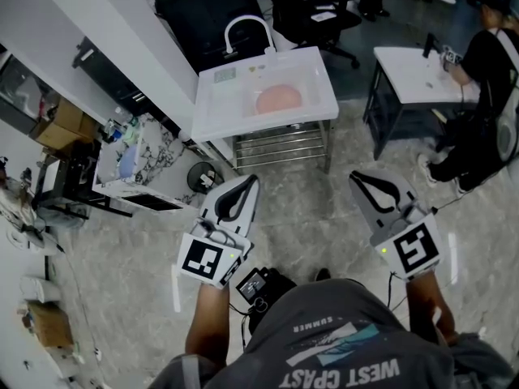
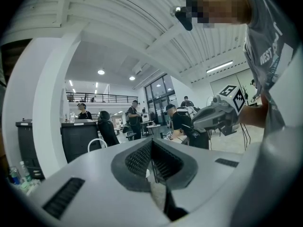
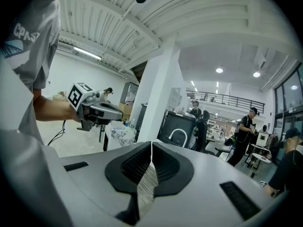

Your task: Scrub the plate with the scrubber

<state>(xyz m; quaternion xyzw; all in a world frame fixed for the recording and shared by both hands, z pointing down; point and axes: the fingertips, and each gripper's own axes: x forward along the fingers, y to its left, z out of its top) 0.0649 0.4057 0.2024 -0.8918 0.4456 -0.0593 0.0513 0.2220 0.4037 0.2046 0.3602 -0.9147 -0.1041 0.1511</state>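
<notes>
Approach: your left hand-held gripper and right hand-held gripper were closed, empty; walking to the plate at twelve o'clock seemed next.

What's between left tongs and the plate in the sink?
Head view: only bare floor, then the sink stand's lower rack and front rim, between left tongs and plate.

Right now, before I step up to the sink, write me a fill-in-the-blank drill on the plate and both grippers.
1. The ____ plate lies in the basin of the sink.
2. The jaws of the left gripper are ____ (open or shut).
3. The right gripper, also shut, holds ____.

Missing words: pink; shut; nothing.
</notes>
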